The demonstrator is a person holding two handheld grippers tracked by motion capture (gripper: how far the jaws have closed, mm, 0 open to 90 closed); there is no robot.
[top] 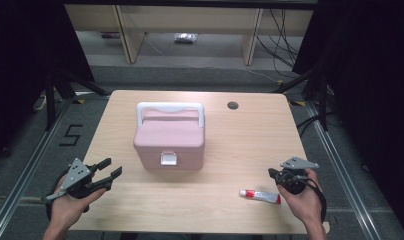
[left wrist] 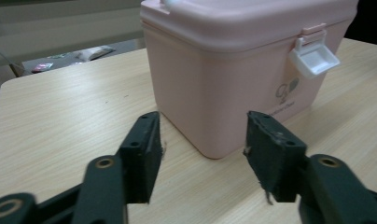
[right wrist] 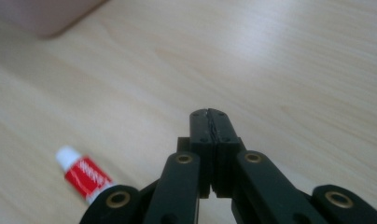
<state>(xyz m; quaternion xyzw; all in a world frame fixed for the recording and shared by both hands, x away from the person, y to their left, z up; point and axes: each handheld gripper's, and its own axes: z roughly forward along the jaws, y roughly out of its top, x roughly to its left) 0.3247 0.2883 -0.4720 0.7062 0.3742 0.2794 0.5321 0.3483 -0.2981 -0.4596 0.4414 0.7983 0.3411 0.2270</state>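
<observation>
A pink lidded box (top: 169,141) with a white handle (top: 170,107) and a white front latch (top: 169,158) stands closed at the middle of the table. My left gripper (top: 113,171) hovers at the table's left front edge, open and empty, its jaws pointing at the box (left wrist: 242,70). In the left gripper view the gripper (left wrist: 200,140) frames the box's near corner, a short way off. My right gripper (top: 271,173) is shut on nothing at the front right. A small red and white tube (top: 260,196) lies just left of that hand, also seen as the tube (right wrist: 84,175).
The light wooden table (top: 240,145) has a round cable hole (top: 233,105) at the back right. Dark curtains and stand legs flank the table. Wooden furniture legs and cables stand on the floor behind it.
</observation>
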